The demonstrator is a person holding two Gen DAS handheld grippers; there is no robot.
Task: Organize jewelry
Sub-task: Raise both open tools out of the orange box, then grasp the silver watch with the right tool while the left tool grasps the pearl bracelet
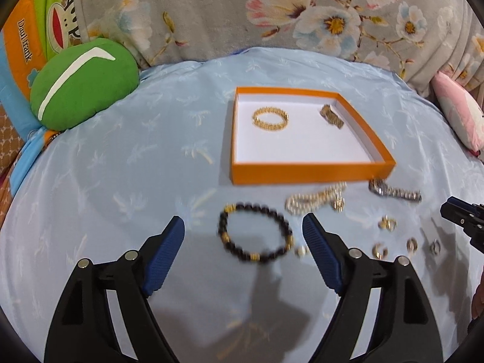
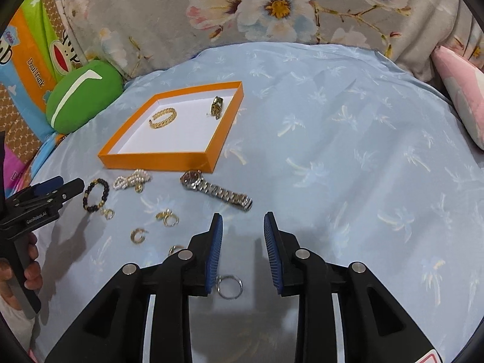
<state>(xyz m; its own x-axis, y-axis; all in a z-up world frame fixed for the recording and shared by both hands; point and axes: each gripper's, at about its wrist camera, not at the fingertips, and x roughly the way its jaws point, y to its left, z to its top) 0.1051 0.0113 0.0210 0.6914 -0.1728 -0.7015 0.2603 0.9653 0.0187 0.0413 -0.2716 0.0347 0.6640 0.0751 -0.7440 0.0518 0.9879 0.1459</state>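
The left gripper (image 1: 243,230) is hanging wide apart, the black bead bracelet (image 1: 255,232) lying just ahead between its fingertips; the right gripper (image 2: 243,227) is gaping empty, the watch (image 2: 216,190) just beyond. Closing on soft bedsheet (image 1: 121,166) risks pinching fabric, beads rolling free short of the orange tray (image 1: 311,173).
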